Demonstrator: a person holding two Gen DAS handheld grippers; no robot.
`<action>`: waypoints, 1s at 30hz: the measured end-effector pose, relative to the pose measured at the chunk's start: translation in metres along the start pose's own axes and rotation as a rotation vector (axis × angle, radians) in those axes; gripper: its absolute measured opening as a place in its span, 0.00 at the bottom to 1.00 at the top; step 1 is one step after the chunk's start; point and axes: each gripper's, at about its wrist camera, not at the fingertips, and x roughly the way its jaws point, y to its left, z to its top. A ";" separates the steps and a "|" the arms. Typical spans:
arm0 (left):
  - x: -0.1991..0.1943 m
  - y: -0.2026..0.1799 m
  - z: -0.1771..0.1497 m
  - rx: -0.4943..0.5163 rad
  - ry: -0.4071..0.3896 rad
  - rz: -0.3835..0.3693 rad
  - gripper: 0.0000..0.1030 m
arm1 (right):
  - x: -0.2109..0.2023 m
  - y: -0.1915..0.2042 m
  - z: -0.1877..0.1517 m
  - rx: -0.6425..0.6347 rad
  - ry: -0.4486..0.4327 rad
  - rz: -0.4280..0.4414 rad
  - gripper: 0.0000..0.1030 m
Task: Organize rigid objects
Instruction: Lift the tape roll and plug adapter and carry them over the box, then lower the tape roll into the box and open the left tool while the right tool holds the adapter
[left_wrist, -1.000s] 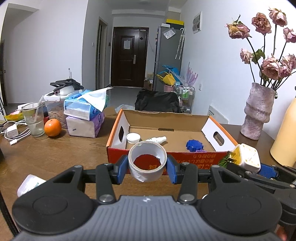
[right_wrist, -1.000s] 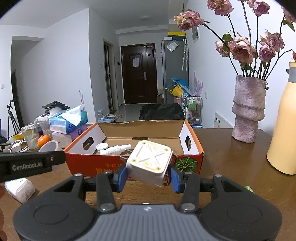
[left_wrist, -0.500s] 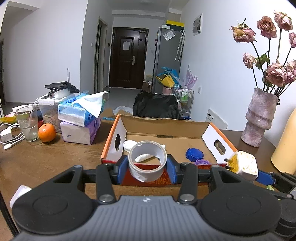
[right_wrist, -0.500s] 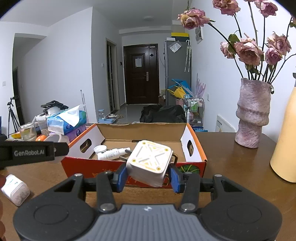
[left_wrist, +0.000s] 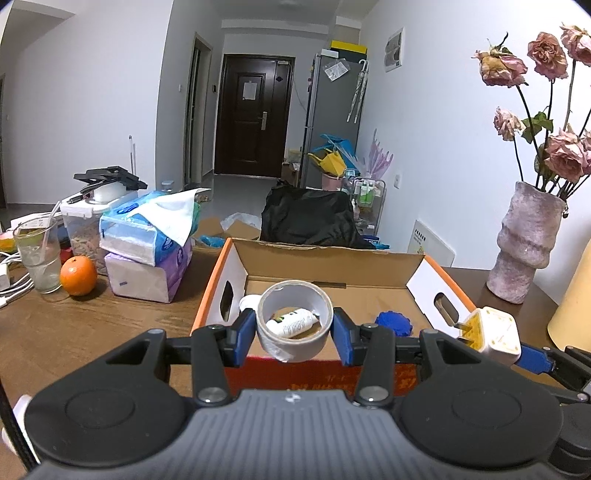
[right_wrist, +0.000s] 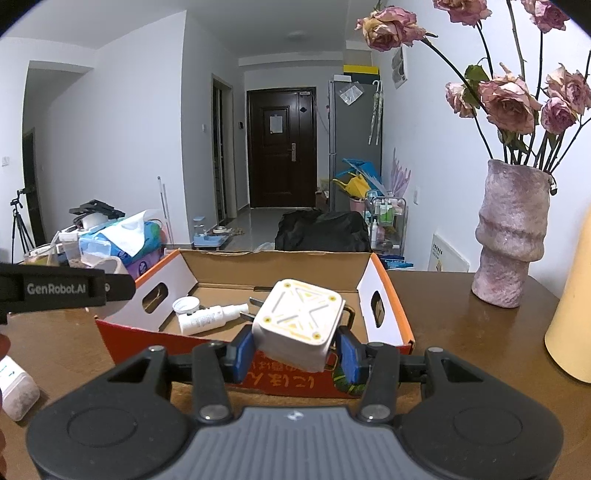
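A: Left gripper (left_wrist: 294, 329) jaws are pinching the tape roll (left_wrist: 294, 320), hovering over the cardboard box (left_wrist: 332, 266) near wall.

B: Right gripper (right_wrist: 297, 349) jaws are pinching the plug adapter (right_wrist: 299, 325), likewise poised; box interior is lying just beyond both.

"GenRobot.AI" stands in white letters on the black gripper arm (right_wrist: 62, 288) at the left edge of the right wrist view.

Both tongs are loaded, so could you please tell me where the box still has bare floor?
Bare cardboard lies mid-floor in the box, between the white bottle and the right wall. The left end is crowded by the bottle and white cap; a blue disc sits front right.
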 end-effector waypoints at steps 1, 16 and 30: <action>0.002 0.000 0.001 0.001 0.000 -0.001 0.43 | 0.002 -0.001 0.001 -0.001 0.000 0.000 0.45; 0.030 -0.005 0.016 0.011 -0.011 -0.008 0.43 | 0.025 -0.005 0.020 -0.032 -0.005 -0.003 0.45; 0.057 -0.008 0.026 0.024 0.002 0.002 0.43 | 0.056 -0.007 0.040 -0.045 -0.006 -0.008 0.45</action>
